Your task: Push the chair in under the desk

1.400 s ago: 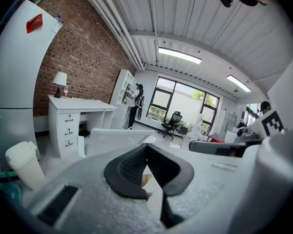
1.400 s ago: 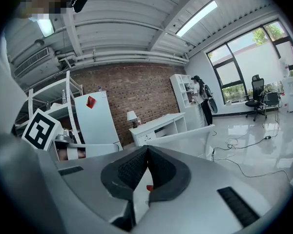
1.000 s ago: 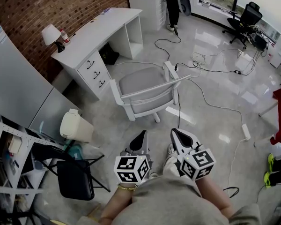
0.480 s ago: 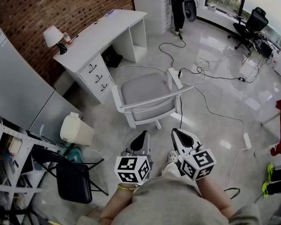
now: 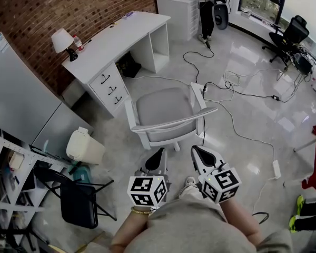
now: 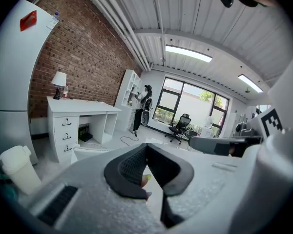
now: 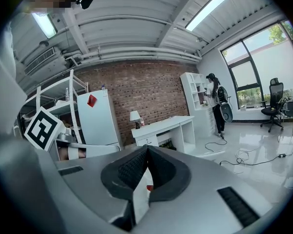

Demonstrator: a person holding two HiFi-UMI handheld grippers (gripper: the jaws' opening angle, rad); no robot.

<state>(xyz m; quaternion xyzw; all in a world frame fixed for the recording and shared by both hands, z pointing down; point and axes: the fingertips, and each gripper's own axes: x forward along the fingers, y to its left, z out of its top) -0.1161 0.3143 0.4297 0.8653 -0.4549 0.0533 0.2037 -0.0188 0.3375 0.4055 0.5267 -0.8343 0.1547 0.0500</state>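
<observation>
- The chair [image 5: 160, 105] has a grey padded seat in a white frame, with curved white arms and a thin back rail. It stands on the glossy pale floor [image 5: 242, 115], out from the table [image 5: 121, 36], just off its drawer end and not under it.
- The table is white and flat-topped, with three drawers with dark handles. A small lamp [image 5: 63, 38] stands at its corner by the brick wall.
- The left claw [image 5: 159, 153] and right claw [image 5: 196, 150] have dark ribbed pads in grey shells. Both are closed on nothing and stay short of the chair's back rail.
- Since a second ago the whole scene has slid in the head view, yet the chair keeps its place beside the drawers.
- The seat hides most of the chair's base. The space under the table is dark and hard to read.
</observation>
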